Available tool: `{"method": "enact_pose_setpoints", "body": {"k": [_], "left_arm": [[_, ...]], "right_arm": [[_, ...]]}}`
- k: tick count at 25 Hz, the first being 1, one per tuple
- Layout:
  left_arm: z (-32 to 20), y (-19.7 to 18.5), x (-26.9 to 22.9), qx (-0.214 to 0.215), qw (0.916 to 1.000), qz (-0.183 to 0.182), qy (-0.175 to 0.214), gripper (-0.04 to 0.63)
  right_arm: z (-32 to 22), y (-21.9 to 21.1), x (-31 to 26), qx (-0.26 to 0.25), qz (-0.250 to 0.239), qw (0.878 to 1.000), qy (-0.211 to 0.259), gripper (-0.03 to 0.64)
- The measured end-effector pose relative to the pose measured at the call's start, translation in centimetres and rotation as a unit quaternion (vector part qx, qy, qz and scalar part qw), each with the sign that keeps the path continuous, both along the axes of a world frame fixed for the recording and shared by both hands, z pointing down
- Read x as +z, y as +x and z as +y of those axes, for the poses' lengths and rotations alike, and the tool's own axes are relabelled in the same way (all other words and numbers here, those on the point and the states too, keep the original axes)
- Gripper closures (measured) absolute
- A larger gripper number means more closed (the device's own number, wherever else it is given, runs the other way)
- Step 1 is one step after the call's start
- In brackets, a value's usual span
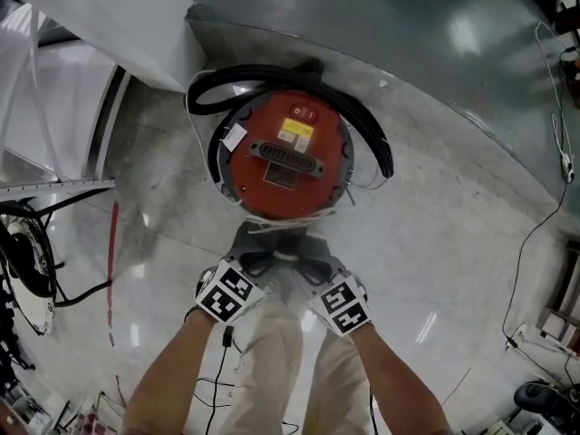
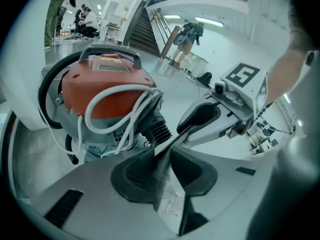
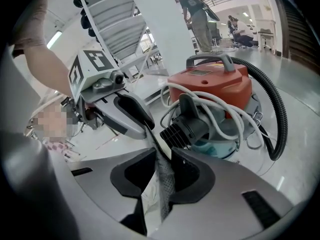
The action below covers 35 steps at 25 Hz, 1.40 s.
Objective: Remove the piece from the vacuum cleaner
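A red vacuum cleaner stands on the floor with a black hose looped round it and a white cord draped over its front. Both grippers sit close together at its near edge, by a black ribbed part. A thin grey meshy strip runs between them. My left gripper is shut on one end of it, and my right gripper pinches the same strip. In the head view, the left gripper and right gripper nearly touch.
A white plastic sheet hangs at the upper left. Thin cables trail over the glossy floor on the right, and black cables and a wheel lie at the left. People and a staircase are far behind.
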<state>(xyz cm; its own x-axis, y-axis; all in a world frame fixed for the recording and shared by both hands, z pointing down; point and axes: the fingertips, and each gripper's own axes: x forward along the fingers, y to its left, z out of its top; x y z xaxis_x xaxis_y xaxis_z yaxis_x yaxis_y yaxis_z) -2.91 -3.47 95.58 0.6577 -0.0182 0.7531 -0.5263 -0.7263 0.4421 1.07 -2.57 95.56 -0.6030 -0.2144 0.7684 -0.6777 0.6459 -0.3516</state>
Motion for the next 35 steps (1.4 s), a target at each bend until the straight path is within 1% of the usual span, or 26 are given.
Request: {"method": "enact_pose_setpoints", "body": {"k": [7,12,15,18,19,21,23,26,31,35], "left_arm": [[0.5,-0.4,0.0,-0.019,0.9997,0.000,-0.013,0.500],[0.9,-0.6,-0.1,-0.035,0.9991,0.000,-0.023,0.495],[1.0,-0.7,0.0,-0.041,0.9988,-0.001,-0.024,0.494],[1.9,-0.9,0.2,-0.035,0.9987,-0.004,-0.036,0.497],[2.7,-1.0,0.4,-0.031,0.9986,-0.005,-0.042,0.506],[4.0,-1.3,0.5,-0.031,0.9983,0.000,-0.050,0.508],[4.7,-1.4,0.4,-0.038,0.9978,0.002,-0.055,0.508],[5.2,-1.2,0.1,-0.033,0.9980,-0.005,-0.054,0.509],[3.7,-0.7,-3.0,-0.031,0.9989,0.001,-0.036,0.508],[2.9,-0.5,-8.9,-0.030,0.9992,0.006,-0.026,0.508]], "right_arm": [[0.3,-0.3,-0.1,0.004,0.002,1.000,-0.007,0.531],[0.4,-0.3,0.1,0.012,-0.003,1.000,0.001,0.526],[0.4,-0.3,0.1,0.015,-0.006,1.000,-0.003,0.525],[1.7,-0.4,0.3,0.003,-0.006,1.000,-0.024,0.527],[2.5,-0.6,0.4,-0.008,-0.006,1.000,-0.029,0.543],[3.8,-1.0,0.1,-0.026,-0.010,0.999,-0.024,0.548],[4.4,-1.1,0.0,-0.021,-0.012,0.999,-0.025,0.548],[4.8,-0.9,-0.2,-0.013,-0.011,0.999,-0.033,0.546],[3.5,-0.3,-3.2,0.016,-0.010,1.000,-0.022,0.548],[2.9,-0.1,-9.0,0.027,-0.010,1.000,-0.006,0.547]]}}
